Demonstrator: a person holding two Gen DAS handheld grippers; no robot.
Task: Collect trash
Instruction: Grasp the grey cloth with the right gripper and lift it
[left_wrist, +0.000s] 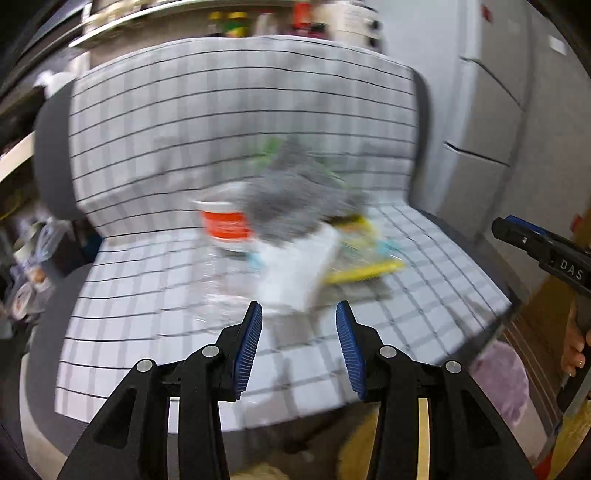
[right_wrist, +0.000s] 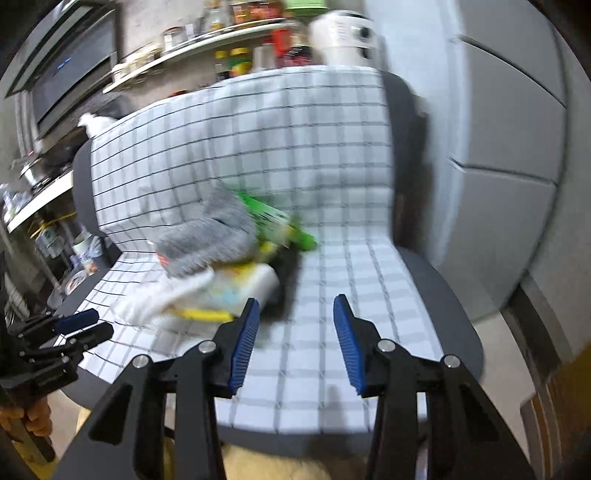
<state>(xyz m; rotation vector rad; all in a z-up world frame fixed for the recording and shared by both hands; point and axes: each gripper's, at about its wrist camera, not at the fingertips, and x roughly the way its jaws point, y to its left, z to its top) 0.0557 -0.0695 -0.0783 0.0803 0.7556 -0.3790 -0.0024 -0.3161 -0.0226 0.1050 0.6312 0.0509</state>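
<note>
While you aim both at the chair (right_wrist: 332, 155), your left gripper (left_wrist: 298, 332) and right gripper (right_wrist: 295, 328) stand spread and empty; trash pile (left_wrist: 295, 236) (cup, grey cloth, wrappers) sits mid-seat, heaped for grabbing.

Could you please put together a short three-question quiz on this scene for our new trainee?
1. True or false: the pile of trash lies on the seat of the checked chair.
2. What is between the fingers of the left hand-held gripper? A) a bottle B) nothing C) a grey cloth
3. Fill in: the long packet leaning out of the pile in the right wrist view is ____ in colour.

Key: 1 true; 2 B; 3 green.
</note>
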